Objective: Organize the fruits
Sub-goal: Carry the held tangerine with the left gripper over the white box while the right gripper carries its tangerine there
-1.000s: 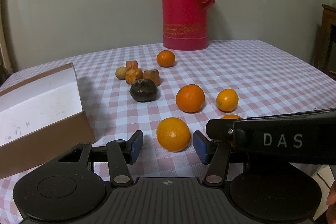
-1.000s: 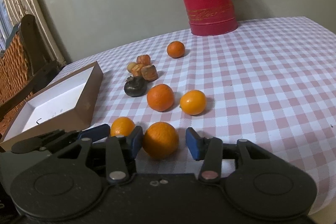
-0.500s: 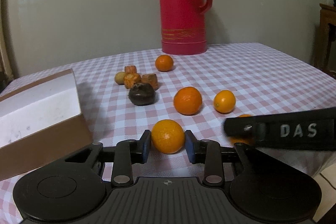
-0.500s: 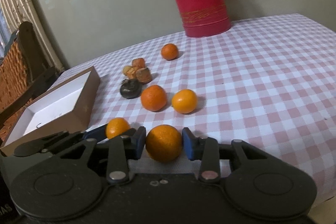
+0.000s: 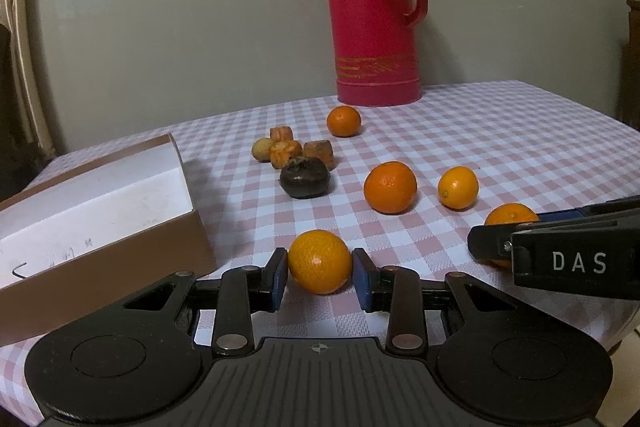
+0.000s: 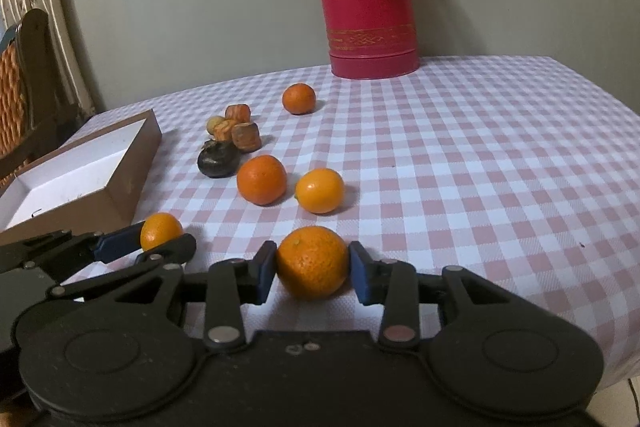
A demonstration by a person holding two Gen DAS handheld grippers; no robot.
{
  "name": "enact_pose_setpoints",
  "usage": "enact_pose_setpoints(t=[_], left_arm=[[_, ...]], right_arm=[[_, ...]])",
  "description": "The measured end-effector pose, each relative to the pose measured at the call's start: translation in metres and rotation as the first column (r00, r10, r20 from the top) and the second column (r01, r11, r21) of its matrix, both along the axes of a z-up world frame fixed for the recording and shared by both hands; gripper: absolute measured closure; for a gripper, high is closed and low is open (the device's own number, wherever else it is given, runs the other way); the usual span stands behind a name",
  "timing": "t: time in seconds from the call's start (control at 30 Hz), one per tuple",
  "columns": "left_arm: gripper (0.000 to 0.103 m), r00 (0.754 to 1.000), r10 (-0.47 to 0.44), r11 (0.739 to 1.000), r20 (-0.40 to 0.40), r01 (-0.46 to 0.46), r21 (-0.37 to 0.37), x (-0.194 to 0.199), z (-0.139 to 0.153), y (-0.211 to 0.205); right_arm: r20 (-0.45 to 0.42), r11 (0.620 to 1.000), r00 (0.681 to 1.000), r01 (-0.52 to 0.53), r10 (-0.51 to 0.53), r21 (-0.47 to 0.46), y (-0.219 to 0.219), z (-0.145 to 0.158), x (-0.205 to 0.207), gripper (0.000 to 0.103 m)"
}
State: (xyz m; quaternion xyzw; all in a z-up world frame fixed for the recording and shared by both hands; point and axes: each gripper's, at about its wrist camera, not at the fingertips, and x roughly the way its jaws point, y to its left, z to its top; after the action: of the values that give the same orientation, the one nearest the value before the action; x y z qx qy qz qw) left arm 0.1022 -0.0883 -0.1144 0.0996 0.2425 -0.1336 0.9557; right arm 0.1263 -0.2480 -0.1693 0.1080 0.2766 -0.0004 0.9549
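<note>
Checked cloth covers the table (image 6: pixel 480 147), and on it, near the box (image 5: pixel 132 251), my left gripper (image 5: pixel 320 273) pinches one orange (image 5: pixel 319 261) while my right gripper (image 6: pixel 313 269) pinches another orange (image 6: pixel 313 261). Both fruits touch the cloth, gripped, I judge, for lifting into that box.

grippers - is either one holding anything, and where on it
Each holds an orange by its sides: the left gripper clamps one orange, the right gripper another orange, blue pads at the widest part.
</note>
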Motion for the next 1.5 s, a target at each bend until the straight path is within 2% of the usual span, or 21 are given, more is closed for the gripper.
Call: enact_pose_setpoints(t=[0.4, 0.83, 1.17, 1.5], left_arm=[[0.069, 0.999, 0.039, 0.997, -0.012, -0.040, -0.060, -0.002, 0.001, 0.019], [0.069, 0.991, 0.130, 0.988, 0.019, -0.127, -0.092, -0.021, 0.016, 0.072], [0.069, 0.961, 0.271, 0.957, 0.048, -0.263, -0.122, -0.031, 0.029, 0.138], [0.069, 0.915, 0.397, 0.913, 0.080, -0.383, -0.143, -0.028, 0.042, 0.190]], right_arm=[[0.014, 0.999, 1.000, -0.017, 0.017, 0.037, 0.003, 0.001, -0.001, 0.074], [0.060, 0.990, 0.989, -0.140, 0.138, 0.026, 0.043, 0.013, 0.000, 0.074], [0.122, 0.963, 0.956, -0.268, 0.265, 0.013, 0.096, 0.030, 0.007, 0.074], [0.170, 0.930, 0.916, -0.367, 0.363, -0.010, 0.143, 0.049, 0.027, 0.074]])
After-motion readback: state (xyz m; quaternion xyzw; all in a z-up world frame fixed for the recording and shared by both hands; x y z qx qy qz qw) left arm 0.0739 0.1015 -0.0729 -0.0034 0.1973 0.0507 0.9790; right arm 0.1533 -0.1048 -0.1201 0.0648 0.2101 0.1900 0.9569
